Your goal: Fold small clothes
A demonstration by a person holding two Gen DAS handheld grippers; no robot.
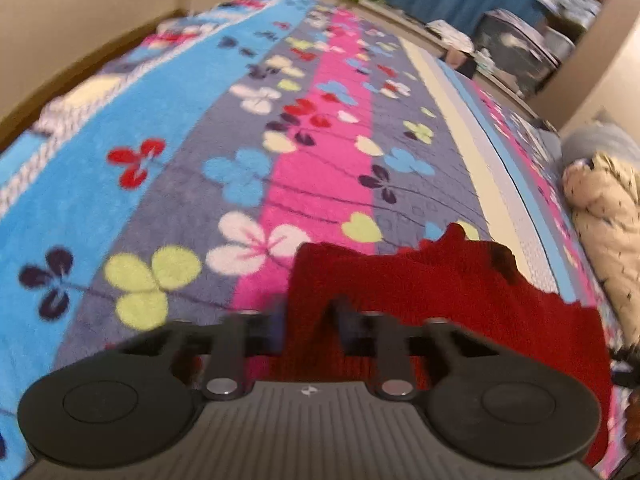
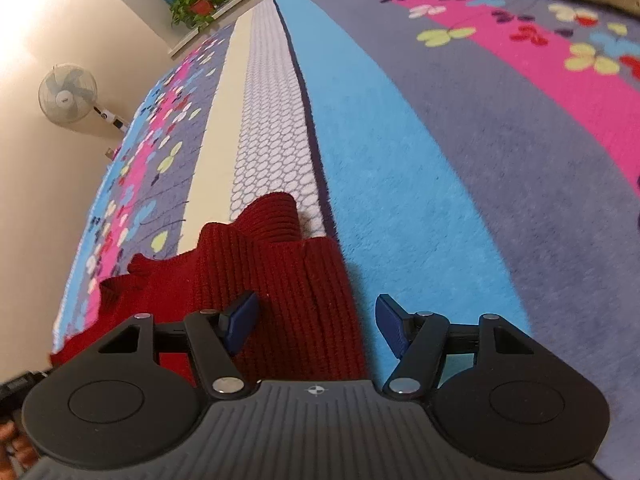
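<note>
A dark red ribbed knit garment [image 1: 440, 292] lies on the flowered blanket [image 1: 240, 140]. In the left wrist view my left gripper [image 1: 306, 324] is closed around a fold of its left edge, the fingers blurred and partly buried in the knit. In the right wrist view the same red garment [image 2: 272, 280] lies crumpled under my right gripper [image 2: 316, 324]. This gripper is open, its blue pads [image 2: 240, 320] spread apart over the garment's right edge, one pad on the knit, the other over the blue stripe of the blanket [image 2: 400, 184].
A cream patterned pillow or quilt [image 1: 604, 216] lies at the bed's right side. A potted plant [image 2: 200, 0] stands on a ledge and a fan [image 2: 68, 92] by the wall. Shelves with clutter [image 1: 520, 44] stand beyond the bed.
</note>
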